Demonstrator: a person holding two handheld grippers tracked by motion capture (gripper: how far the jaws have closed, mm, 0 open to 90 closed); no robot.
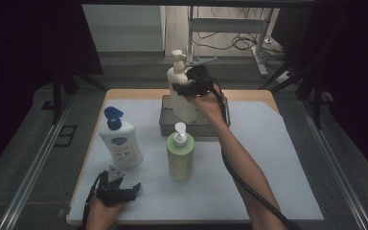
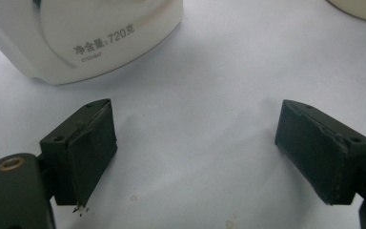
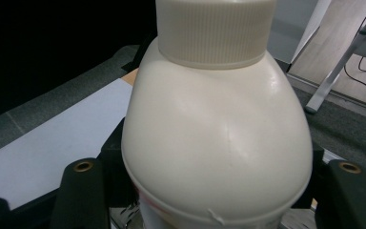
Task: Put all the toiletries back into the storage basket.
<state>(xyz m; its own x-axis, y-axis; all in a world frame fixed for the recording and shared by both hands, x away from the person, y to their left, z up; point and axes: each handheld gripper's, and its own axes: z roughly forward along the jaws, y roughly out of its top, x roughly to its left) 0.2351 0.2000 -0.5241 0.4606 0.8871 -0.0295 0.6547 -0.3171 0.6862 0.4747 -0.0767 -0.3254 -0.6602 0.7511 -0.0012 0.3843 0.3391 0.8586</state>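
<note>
Right hand-held gripper [image 1: 184, 87] clamped on cream pump bottle [image 1: 182, 98] at the shoulder, just under the ribbed collar; jaws partway apart, pressing both sides. Bottle upright, over grey tray [image 1: 167, 125] at bench [image 1: 268, 96] far side; whether base touches tray, can't tell. Smooth rigid plastic, likely slippery and top-heavy; grip below shoulder looks safest. Left hand-held gripper [image 1: 120, 191] wide apart, empty, low over white sheet near white blue-capped bottle [image 1: 120, 141].
</note>
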